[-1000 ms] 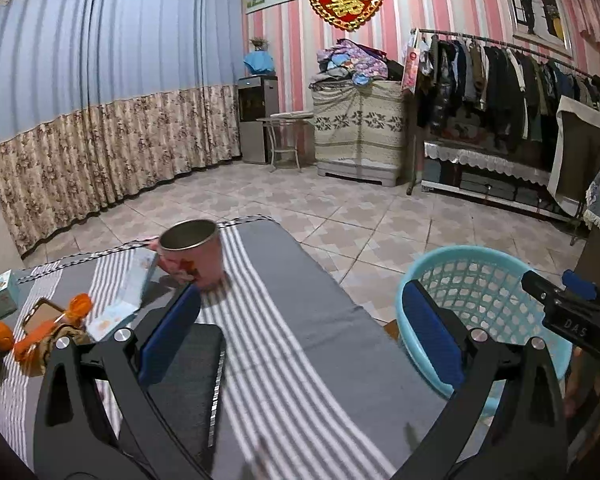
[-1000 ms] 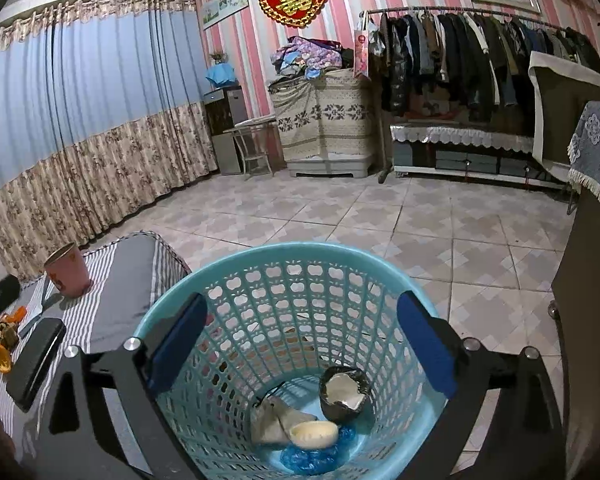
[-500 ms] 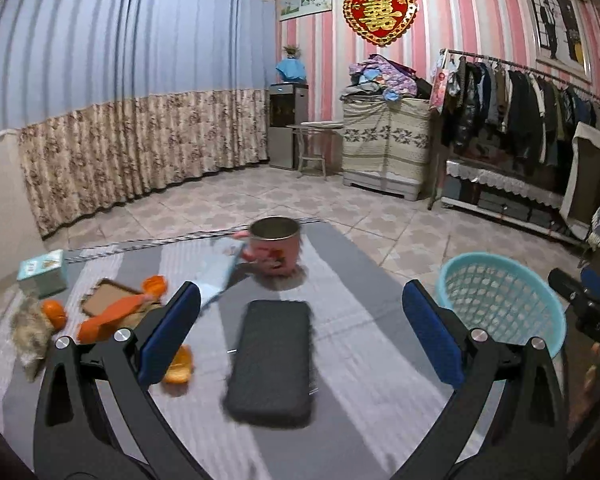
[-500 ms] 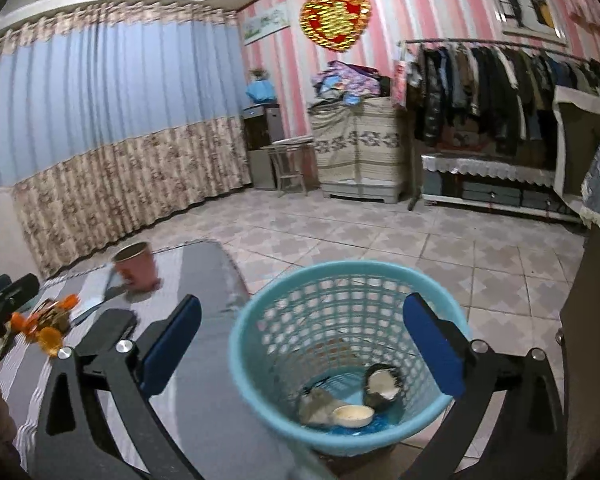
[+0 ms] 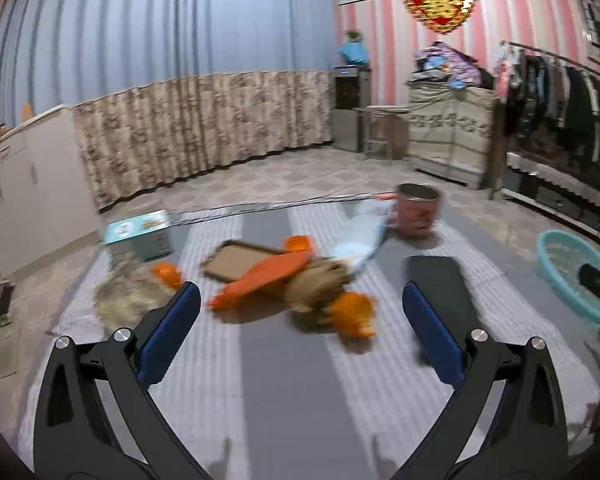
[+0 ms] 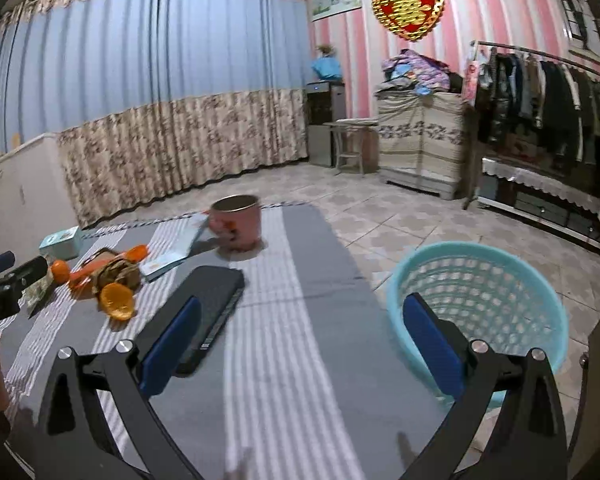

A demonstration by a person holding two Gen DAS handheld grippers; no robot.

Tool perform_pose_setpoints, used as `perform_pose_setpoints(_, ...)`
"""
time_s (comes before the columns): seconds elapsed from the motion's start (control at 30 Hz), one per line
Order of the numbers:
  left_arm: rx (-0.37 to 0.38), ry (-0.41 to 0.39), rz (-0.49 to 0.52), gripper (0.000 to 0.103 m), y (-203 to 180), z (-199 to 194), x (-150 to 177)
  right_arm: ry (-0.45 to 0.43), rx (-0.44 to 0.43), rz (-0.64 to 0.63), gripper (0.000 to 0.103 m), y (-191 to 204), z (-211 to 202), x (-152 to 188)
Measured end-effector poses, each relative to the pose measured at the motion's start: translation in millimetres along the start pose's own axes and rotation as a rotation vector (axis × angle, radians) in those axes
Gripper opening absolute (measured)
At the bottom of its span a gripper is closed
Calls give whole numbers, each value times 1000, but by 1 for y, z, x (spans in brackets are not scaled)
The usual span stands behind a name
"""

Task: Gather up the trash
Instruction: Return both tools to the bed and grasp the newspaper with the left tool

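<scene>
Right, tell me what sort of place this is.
Most likely a lived-in room of a home, perhaps a bedroom. A clothes rack full of hanging garments lines the pink striped wall, long blue curtains cover another, and a red double-happiness heart hangs up high.

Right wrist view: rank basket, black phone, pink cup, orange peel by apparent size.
1. basket, clearly largest.
2. black phone, partly hidden behind a gripper finger.
3. pink cup.
4. orange peel, smallest.
The cup sits farther from the camera than the phone, so their true order is unsure.
</scene>
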State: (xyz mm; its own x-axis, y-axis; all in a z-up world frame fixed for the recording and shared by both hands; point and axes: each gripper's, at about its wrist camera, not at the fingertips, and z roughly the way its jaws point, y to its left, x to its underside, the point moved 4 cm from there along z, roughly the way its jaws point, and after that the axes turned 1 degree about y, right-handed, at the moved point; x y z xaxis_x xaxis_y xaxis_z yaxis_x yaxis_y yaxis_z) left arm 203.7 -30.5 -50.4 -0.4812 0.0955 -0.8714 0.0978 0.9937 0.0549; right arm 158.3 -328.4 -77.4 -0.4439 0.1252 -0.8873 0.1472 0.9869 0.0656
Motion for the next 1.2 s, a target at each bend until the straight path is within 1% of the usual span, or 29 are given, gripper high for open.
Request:
perform_pose_setpoints(0.13,-81,26,6,98,49,16,10,19,-15,-11,99,24,4,4)
perform_pose_setpoints(0.23,-115,62,-5,98,80,33,16,34,-15,-22,99,40,9,7)
perform_pose_setpoints(0.3,-118,96,-28,98,97,45,22,55,-29,-20,99,49,14,9)
perform_pose_setpoints(0.4,-92,157,-119,98,127,64,26,71,-43,-24,99,61,19,9)
perform_pose_setpoints(0.47,-80,183,-148,97,136,76,27,77,-44,-35,99,68,22,9)
perform_pose_setpoints(0.5,-94,204,-147,97,141,85,27,81,-44,-38,99,71,24,10)
perform_pose_setpoints(0.57,-107,232,-122,97,141,96,28,93,-48,-40,99,75,27,10)
perform_pose_setpoints(0.6,-112,261,-100,97,141,105,29,100,-51,-38,99,76,28,10)
perform_pose_setpoints(0.73,-153,319,-23,93,135,127,34,119,-46,-33,99,79,34,11)
perform_pose_setpoints(0.77,-149,340,-23,90,136,131,35,123,-45,-32,99,79,35,11)
perform_pose_setpoints(0.8,-142,357,-32,81,138,134,37,127,-44,-31,99,80,36,12)
perform_pose_setpoints(0.83,-142,378,-46,76,141,138,38,129,-43,-31,99,81,37,12)
perform_pose_setpoints(0.9,-126,393,-72,68,146,140,40,132,-41,-31,99,82,39,12)
perform_pose_setpoints(0.97,-113,376,-84,60,149,136,39,137,-42,-31,99,84,41,12)
perform_pose_setpoints(1.03,-115,356,-74,44,148,130,38,144,-43,-33,99,88,43,14)
perform_pose_setpoints(1.07,-114,347,-66,40,147,128,38,149,-44,-37,99,90,45,15)
perform_pose_setpoints(1.1,-111,338,-59,33,146,124,37,153,-44,-41,99,93,46,15)
perform_pose_setpoints(1.13,-101,321,-55,22,144,118,36,155,-44,-45,99,95,48,15)
perform_pose_setpoints(1.17,-94,313,-56,17,143,115,35,159,-46,-54,99,99,50,16)
perform_pose_setpoints(1.2,-86,304,-59,16,142,111,34,163,-48,-61,99,103,52,17)
